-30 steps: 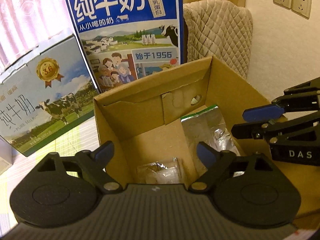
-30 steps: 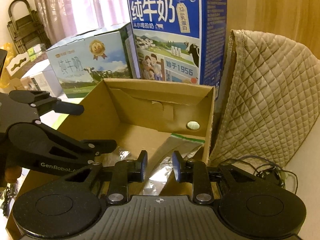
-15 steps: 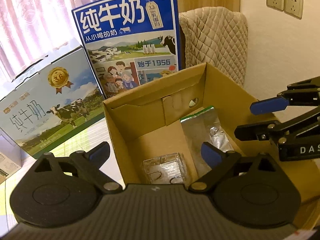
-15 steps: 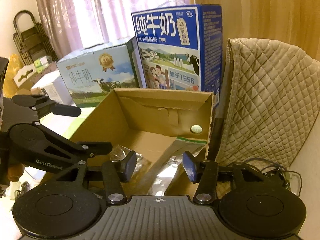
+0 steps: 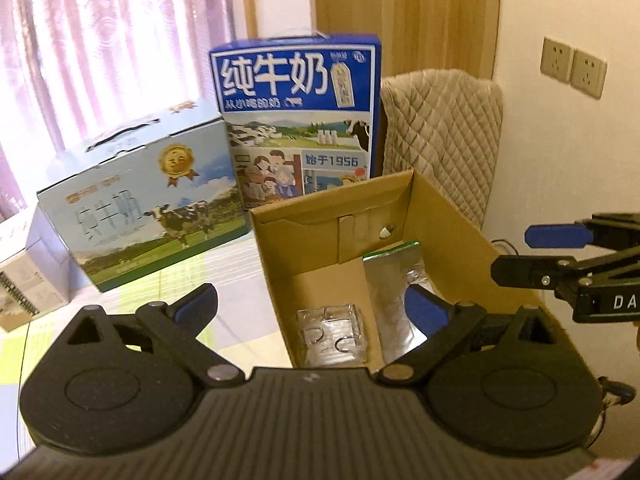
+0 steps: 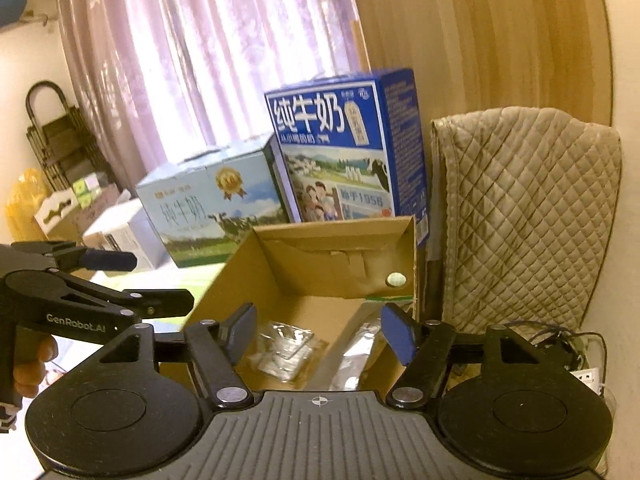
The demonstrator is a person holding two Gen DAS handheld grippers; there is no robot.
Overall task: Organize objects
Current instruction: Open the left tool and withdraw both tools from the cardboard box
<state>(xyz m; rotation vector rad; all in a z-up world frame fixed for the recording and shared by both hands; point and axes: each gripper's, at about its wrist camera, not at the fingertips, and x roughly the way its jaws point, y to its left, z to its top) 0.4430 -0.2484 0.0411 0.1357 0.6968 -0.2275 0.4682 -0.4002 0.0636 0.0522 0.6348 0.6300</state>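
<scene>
Right view alone shows cables (image 6: 560,344) — beside cardboard box (image 6: 240,272).

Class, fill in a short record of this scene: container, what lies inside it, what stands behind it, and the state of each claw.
container: open cardboard box
inside: silver foil pouch, clear plastic packet
behind: blue milk carton standing upright, pale milk carton to its left
left claw: open, empty
right claw: open, empty
</scene>
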